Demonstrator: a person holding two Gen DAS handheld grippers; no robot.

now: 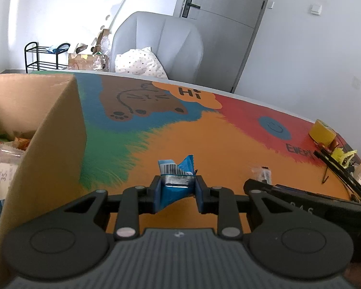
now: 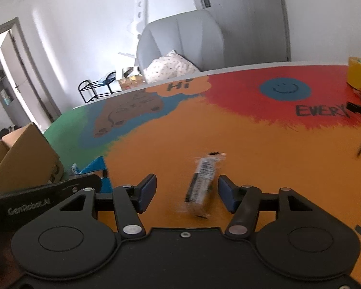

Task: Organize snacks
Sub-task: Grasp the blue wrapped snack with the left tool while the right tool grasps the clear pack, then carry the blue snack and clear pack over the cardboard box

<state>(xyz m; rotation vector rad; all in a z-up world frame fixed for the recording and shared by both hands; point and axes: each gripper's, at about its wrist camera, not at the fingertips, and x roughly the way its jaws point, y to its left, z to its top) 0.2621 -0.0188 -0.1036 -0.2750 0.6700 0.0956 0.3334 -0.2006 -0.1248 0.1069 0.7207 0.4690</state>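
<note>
My left gripper (image 1: 177, 186) is shut on a blue snack packet (image 1: 178, 175) with a barcode and holds it above the colourful table, just right of the open cardboard box (image 1: 48, 139), which holds several snack packs. My right gripper (image 2: 187, 189) is open; a clear-wrapped snack stick (image 2: 203, 183) with a barcode lies on the orange table between its fingers, nearer the right finger. That snack also shows in the left wrist view (image 1: 262, 172). The blue packet (image 2: 96, 166) and the box (image 2: 24, 159) appear at the left of the right wrist view.
A yellow tape roll (image 1: 322, 132) and black and yellow clutter (image 1: 341, 161) sit at the table's right edge; the roll also shows in the right wrist view (image 2: 359, 73). A grey armchair (image 1: 161, 43) with a dotted pillow stands behind the table.
</note>
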